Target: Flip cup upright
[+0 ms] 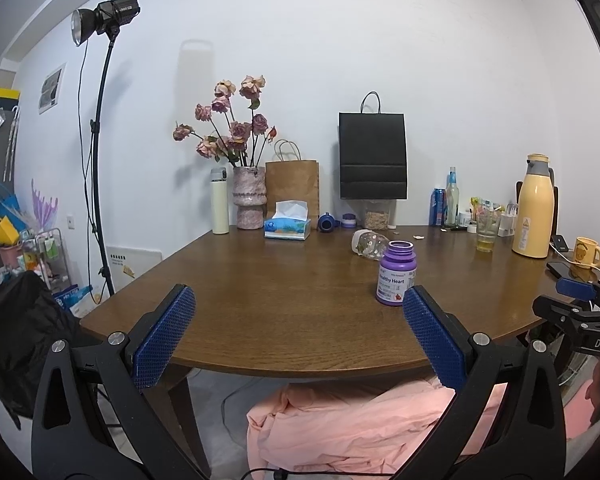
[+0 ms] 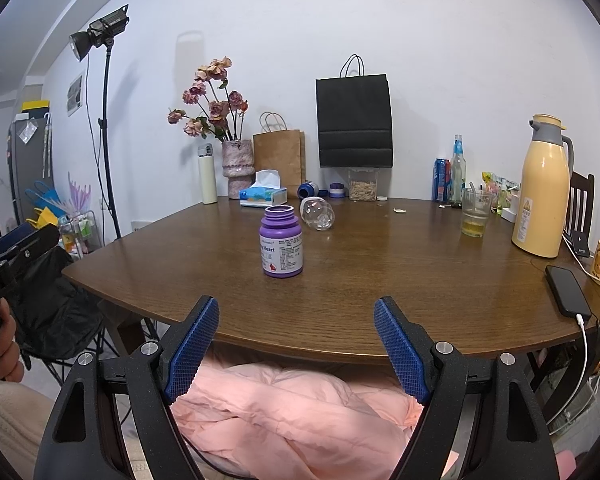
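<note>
White walls (image 1: 380,40), brown wooden table (image 1: 280,280), studio light (image 1: 104,16) on stand

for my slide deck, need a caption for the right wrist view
Open right hand-held gripper at table edge, facing purple bottle and clear cup lying on its side.

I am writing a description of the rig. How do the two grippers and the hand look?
Both the left gripper and the right gripper have matte black frames, silver bolts and blue knurled fingers. White lettering marks their bodies. The bare left hand shows a cream knitted sleeve.
</note>
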Tool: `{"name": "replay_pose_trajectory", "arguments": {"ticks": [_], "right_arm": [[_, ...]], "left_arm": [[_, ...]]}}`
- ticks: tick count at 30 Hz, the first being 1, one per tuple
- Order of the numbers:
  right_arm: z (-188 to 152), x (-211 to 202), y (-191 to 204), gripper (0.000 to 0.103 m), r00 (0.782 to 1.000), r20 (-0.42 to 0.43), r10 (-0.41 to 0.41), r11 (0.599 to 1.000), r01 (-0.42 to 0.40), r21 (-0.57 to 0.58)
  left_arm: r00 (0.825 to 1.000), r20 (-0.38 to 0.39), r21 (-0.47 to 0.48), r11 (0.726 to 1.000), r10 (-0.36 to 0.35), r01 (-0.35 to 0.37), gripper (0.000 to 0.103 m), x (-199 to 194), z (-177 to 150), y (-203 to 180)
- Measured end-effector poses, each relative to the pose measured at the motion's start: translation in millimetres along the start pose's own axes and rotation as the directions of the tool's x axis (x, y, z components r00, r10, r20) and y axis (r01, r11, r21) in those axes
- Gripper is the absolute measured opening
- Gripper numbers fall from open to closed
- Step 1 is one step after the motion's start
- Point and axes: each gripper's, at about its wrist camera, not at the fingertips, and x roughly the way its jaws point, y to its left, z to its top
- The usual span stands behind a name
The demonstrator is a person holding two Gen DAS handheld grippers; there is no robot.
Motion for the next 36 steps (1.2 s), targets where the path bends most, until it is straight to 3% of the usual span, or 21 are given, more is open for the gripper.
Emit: {"name": "replay_pose_trajectory", "arguments": {"ticks": [36], "right_arm": [[-3.2,2.6,4.2,0.085,1.0,-0.004,0.002,1.0,-0.002,0.0]], "left_arm": [[1.0,-0.013,0.014,1.0,0.001,0.0,0.103,3.3,-2.0,-5.0]]}}
